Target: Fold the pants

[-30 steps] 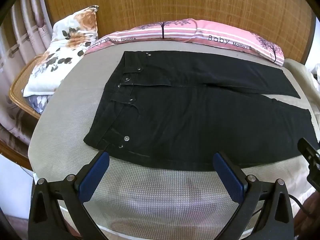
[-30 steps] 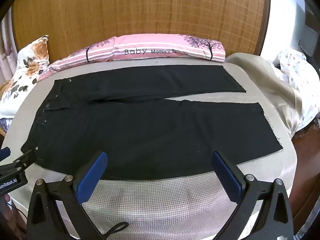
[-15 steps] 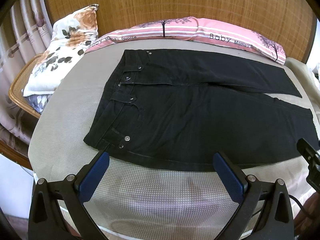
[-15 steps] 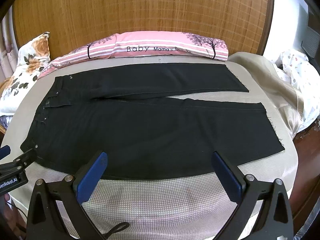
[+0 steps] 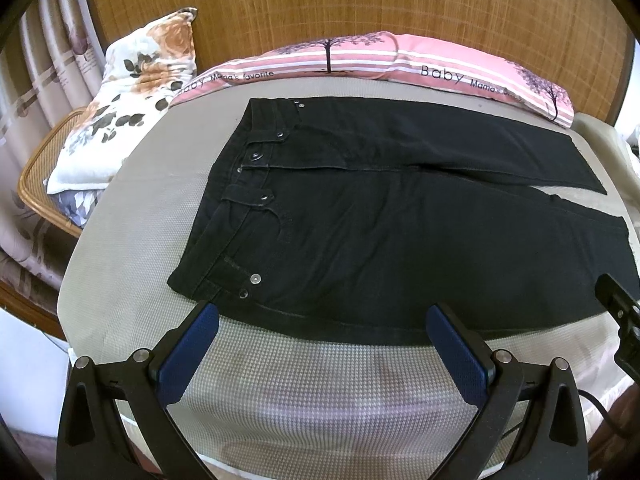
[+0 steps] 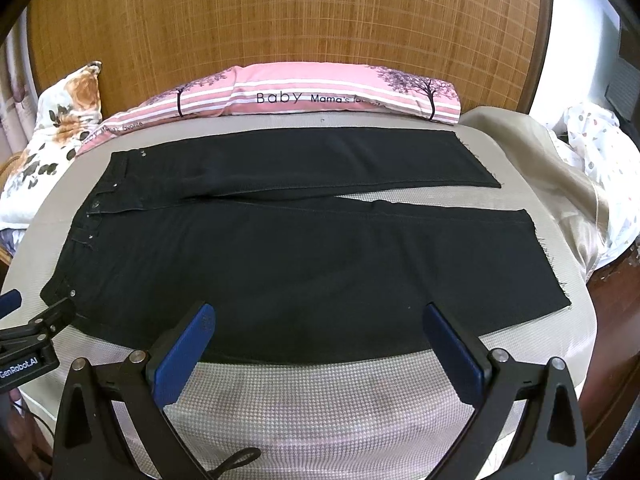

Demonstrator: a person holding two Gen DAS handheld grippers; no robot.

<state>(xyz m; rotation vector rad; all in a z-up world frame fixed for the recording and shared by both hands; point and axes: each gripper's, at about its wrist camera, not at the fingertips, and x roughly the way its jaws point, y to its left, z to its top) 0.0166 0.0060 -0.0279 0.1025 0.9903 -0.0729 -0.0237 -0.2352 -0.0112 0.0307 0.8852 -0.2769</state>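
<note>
Left wrist view shows little change from a second ago: pants (image 5: 380, 232) lie flat on the bed (image 5: 132, 248), left tongs (image 5: 320, 328) and right tongs (image 6: 316, 326) both released, folding not yet begun.

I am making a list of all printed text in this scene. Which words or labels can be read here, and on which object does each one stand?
"Baby Mama's favorite": on the pink striped pillow behind the black pants; printed twice along it, the right print cut off in both views.
"GenRobot.AI": on the left claw, at the right wrist view's left edge; first letter partly cut.
Curtain: faint marks, too blurred to read.
Pants: no readable label.
</note>
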